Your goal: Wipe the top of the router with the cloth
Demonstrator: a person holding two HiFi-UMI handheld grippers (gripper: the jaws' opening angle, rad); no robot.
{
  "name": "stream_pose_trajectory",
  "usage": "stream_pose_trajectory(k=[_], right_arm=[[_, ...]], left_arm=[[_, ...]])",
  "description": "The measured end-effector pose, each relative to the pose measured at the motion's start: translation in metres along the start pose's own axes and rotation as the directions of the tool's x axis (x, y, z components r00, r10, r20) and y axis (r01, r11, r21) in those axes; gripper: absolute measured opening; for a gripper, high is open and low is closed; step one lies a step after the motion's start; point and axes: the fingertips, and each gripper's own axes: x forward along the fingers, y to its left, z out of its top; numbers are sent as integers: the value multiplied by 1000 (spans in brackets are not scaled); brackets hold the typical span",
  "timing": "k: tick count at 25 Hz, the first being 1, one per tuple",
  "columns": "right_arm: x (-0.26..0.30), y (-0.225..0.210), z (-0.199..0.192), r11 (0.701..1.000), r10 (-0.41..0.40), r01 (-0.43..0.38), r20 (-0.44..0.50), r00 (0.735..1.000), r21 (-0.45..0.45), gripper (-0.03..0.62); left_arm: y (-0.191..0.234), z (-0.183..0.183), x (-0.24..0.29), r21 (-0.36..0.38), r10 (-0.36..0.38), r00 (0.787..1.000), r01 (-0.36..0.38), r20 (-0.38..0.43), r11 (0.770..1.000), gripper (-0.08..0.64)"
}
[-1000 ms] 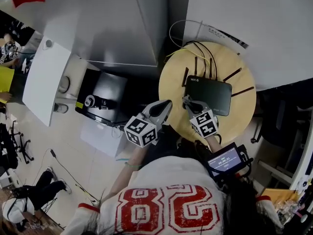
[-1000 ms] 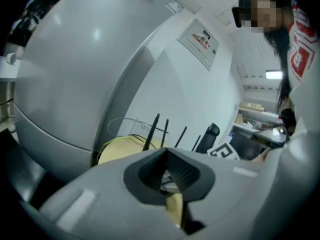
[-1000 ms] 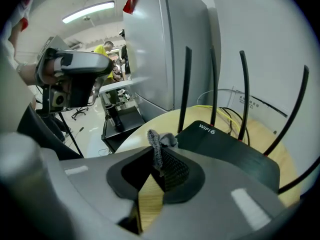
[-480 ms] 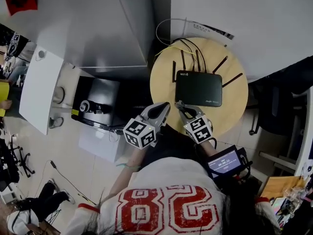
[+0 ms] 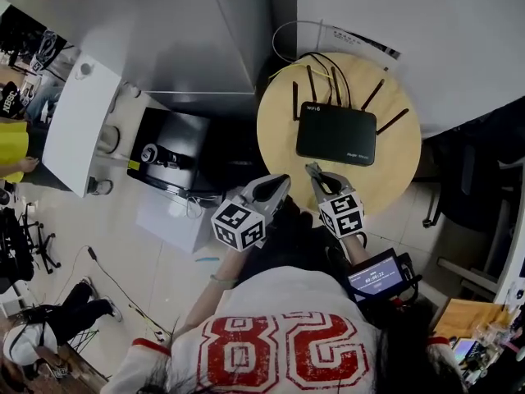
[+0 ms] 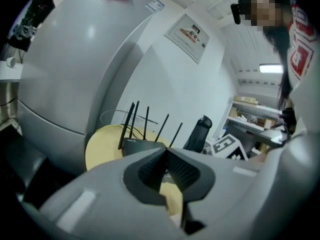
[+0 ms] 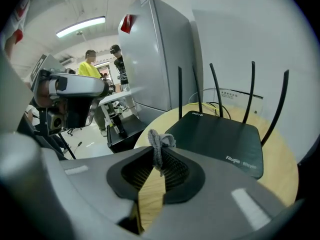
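The right tongs [image 7: 158,156] are clamped on a small grey cloth [image 7: 161,140], just short of the black router [image 5: 336,134]. The left tongs [image 6: 166,153] are pressed together and empty, farther from the router. The router lies flat on the round bench [image 5: 392,183].

The router [image 7: 216,136] carries "WiFi 6" and "Ruijie", and the person's shirt [image 5: 279,351] carries "28"

The router [image 5: 336,134] top is left open from the near table [image 5: 394,176] edge; its far side is fenced by upright antennas [image 5: 294,101].
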Motion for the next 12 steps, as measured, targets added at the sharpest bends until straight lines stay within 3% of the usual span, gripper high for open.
stream_pose_trajectory(k=[6,12], right_arm=[[0,11,-2,1000,3,-3,4,1000,9,43],[17,2,22,998,-58,57,12,998,25,43]], left_arm=[[4,-1,-9,5,13,1000,-13,9,1000,0],[18,18,4,40,-71,997,71,-1,997,0]])
